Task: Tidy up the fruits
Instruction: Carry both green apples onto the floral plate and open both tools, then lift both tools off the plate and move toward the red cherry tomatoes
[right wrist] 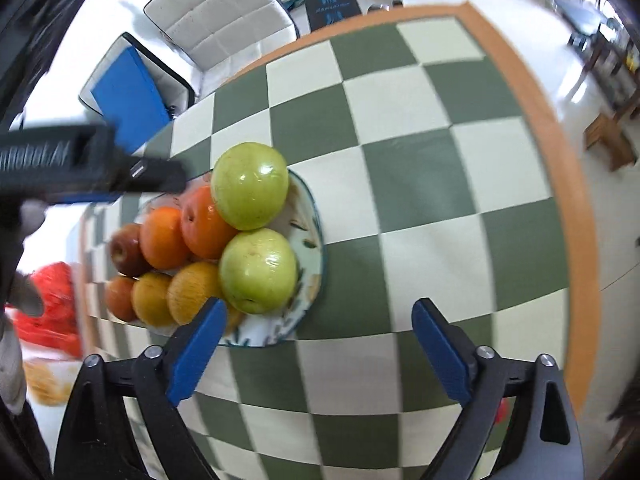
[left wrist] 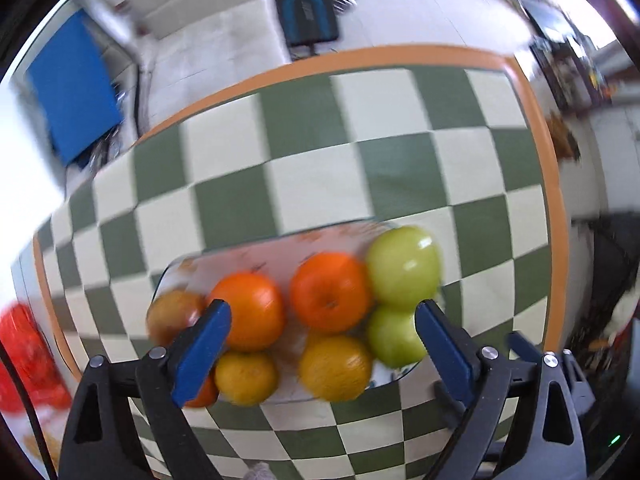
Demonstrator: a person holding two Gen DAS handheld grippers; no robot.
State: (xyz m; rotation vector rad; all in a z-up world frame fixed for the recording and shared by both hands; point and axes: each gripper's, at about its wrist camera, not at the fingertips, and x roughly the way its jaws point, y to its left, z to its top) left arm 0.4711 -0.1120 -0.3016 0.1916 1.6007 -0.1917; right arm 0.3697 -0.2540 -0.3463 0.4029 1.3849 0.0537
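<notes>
A patterned plate (right wrist: 308, 280) (left wrist: 280, 242) on the green-and-cream checked table holds the fruit in rows. Two green apples (right wrist: 250, 184) (right wrist: 258, 270) lie at its right end, also visible in the left wrist view as green apples (left wrist: 402, 266) (left wrist: 394, 338). Beside them are two oranges (left wrist: 330, 290) (left wrist: 250, 310), two yellow-orange citrus fruits (left wrist: 334, 366) (left wrist: 246, 378) and red apples (left wrist: 174, 316) (right wrist: 126, 250). My left gripper (left wrist: 322, 354) hovers open just above the near row, holding nothing. My right gripper (right wrist: 318, 354) is open over bare table right of the plate.
The table has an orange border (right wrist: 560, 152). A red bag (right wrist: 56, 304) and the left gripper's black body (right wrist: 80, 164) lie at the left of the right wrist view. A white chair (right wrist: 220, 12) and a blue panel (right wrist: 128, 96) stand beyond the far edge.
</notes>
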